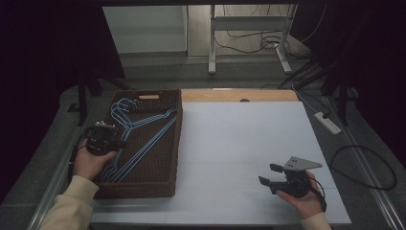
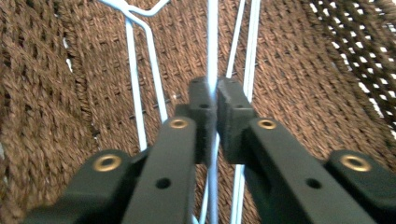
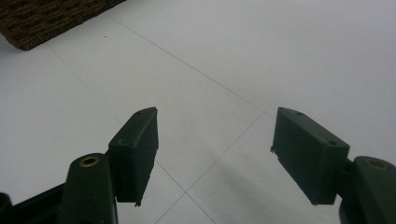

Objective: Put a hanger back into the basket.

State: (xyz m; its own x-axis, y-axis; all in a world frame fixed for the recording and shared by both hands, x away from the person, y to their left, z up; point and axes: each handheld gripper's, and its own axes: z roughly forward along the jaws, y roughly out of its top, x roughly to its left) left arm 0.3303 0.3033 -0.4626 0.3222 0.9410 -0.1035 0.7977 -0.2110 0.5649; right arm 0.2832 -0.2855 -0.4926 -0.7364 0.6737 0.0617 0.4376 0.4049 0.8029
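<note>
Several light-blue wire hangers (image 1: 143, 136) lie stacked in a brown woven basket (image 1: 176, 143) on the left of the table. My left gripper (image 1: 118, 143) reaches down into the basket over them. In the left gripper view its jaws stand almost together, with one straight hanger wire (image 2: 212, 37) running between the pads (image 2: 201, 100) of my left gripper (image 2: 212, 88); more wires lie on the weave at either side. My right gripper (image 1: 267, 174) rests low over the white table at the front right. In the right gripper view my right gripper (image 3: 215, 135) is open with nothing between its fingers.
The white table surface (image 1: 239, 139) stretches between basket and right hand. A corner of the basket (image 3: 42, 18) lies far off in the right gripper view. Beyond the table are desk legs, cables and a power strip (image 1: 327, 122) on the floor.
</note>
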